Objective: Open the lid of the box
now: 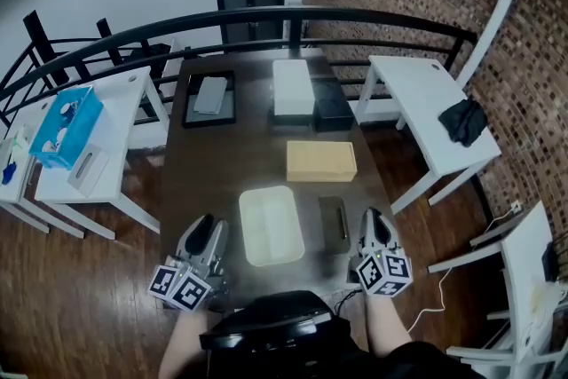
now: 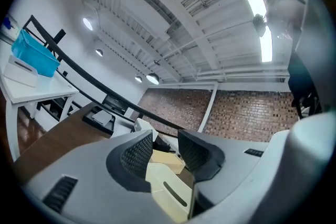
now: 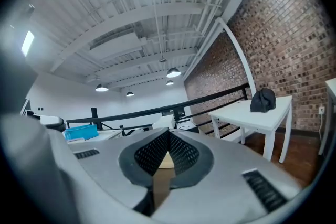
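Observation:
A cream box [image 1: 271, 225] with a flat, rimmed lid lies on the dark wooden table [image 1: 204, 164], near its front edge. Behind it sits a tan box [image 1: 320, 161]. My left gripper [image 1: 206, 235] hovers just left of the cream box, tilted upward. In the left gripper view the left gripper [image 2: 165, 144] stands open with nothing between its pads, and the cream box [image 2: 168, 191] and the tan box [image 2: 167, 159] show through the gap. My right gripper [image 1: 373, 225] is right of the cream box. The right gripper [image 3: 169, 136] is shut on nothing.
A dark flat object [image 1: 333, 222] lies between the cream box and my right gripper. Farther back are a white box [image 1: 293, 87], a black box [image 1: 333, 111] and a black tray [image 1: 210, 98]. White side tables flank the table, with a blue box [image 1: 67, 124] left and black cloth [image 1: 463, 120] right.

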The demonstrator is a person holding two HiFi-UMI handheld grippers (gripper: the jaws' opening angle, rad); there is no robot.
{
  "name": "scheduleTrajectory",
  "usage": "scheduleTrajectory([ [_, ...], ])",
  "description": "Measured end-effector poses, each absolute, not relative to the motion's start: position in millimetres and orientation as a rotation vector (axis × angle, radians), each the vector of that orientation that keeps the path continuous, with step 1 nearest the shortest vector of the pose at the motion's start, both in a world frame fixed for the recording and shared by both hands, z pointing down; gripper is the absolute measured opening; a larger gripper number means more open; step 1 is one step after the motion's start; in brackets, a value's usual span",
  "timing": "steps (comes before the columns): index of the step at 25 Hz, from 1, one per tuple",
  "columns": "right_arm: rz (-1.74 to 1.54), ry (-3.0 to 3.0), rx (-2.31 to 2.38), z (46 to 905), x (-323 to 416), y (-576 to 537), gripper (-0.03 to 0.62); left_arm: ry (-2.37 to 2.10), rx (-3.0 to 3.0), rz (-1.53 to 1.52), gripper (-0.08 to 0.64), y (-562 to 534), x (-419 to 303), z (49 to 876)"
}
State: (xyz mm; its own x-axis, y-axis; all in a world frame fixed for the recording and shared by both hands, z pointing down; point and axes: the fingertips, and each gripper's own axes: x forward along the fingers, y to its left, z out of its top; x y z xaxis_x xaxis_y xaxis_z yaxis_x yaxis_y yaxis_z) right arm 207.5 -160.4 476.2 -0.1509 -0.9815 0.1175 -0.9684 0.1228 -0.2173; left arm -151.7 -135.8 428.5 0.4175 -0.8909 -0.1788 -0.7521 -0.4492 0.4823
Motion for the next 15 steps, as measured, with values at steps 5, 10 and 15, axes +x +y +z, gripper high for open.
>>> scheduleTrajectory([
  [5,-0.413,2.309,-1.969,479,202,-153,0.0,-1.38,2.26,-0.707,0.133,-130,-166,428],
  [10,-0.383,2.32,-1.985,476,202,-150,0.0,-1.416,2.268,-0.682,0.133,-129,-172,432],
  [15,-0.396,2.315,-2.015,488,207,-145,0.0,-1.457,2.279,-0.658,0.133,-128,-177,435],
])
